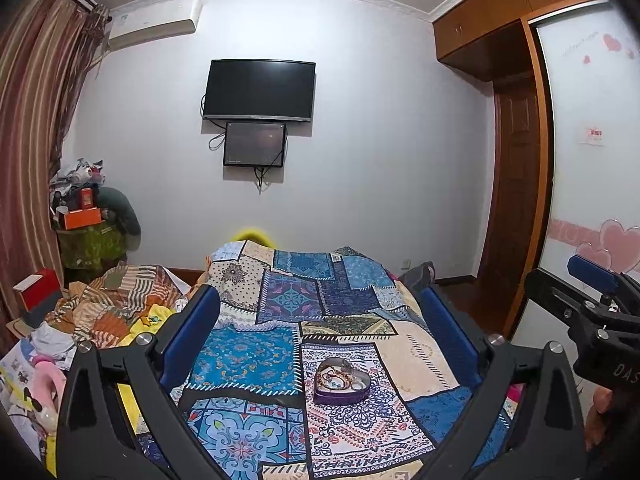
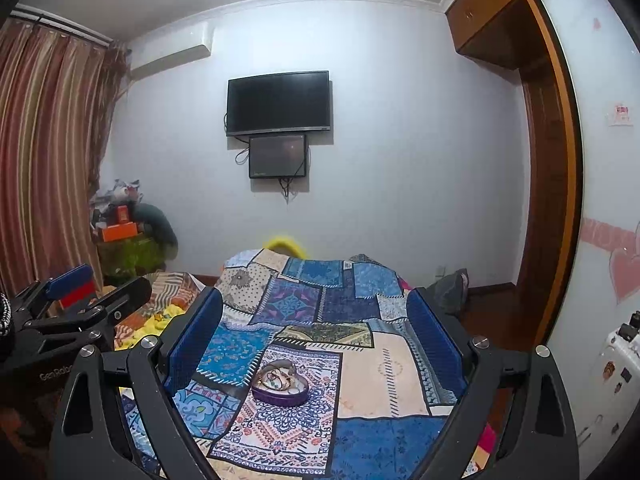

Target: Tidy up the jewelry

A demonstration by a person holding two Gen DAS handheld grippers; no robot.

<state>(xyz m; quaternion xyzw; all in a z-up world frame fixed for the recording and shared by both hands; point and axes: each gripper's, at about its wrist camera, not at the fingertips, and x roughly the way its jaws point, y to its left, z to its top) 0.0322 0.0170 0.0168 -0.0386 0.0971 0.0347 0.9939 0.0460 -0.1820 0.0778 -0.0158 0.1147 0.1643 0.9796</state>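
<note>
A bedroom with a pale wall (image 1: 360, 160) carries a dark television (image 1: 259, 90) and a smaller screen (image 1: 255, 144) just beneath it, striped curtains (image 1: 36, 120) at 9 o'clock and a wooden wardrobe (image 1: 520, 160) at 3 o'clock. A bed (image 1: 248, 364) spread with a blue patchwork cover fills the lower half of both views.

On that cover sits a heart-shaped purple box (image 1: 341, 383), open at the top, with bracelets (image 1: 340, 376) and other small jewelry heaped inside; single pieces are too small to tell apart.

The left gripper (image 1: 320, 328) hangs above the bed with its blue-padded fingers spread wide, nothing between them. The box lies ahead, between the two fingers and toward 5 o'clock of their midpoint, well apart from both pads.

The right gripper (image 2: 314, 332) is likewise spread wide and holds nothing. From its camera the box (image 2: 281, 389) lies between the fingers toward 7 o'clock, nearer the left finger (image 2: 196, 340), not touching it.
</note>
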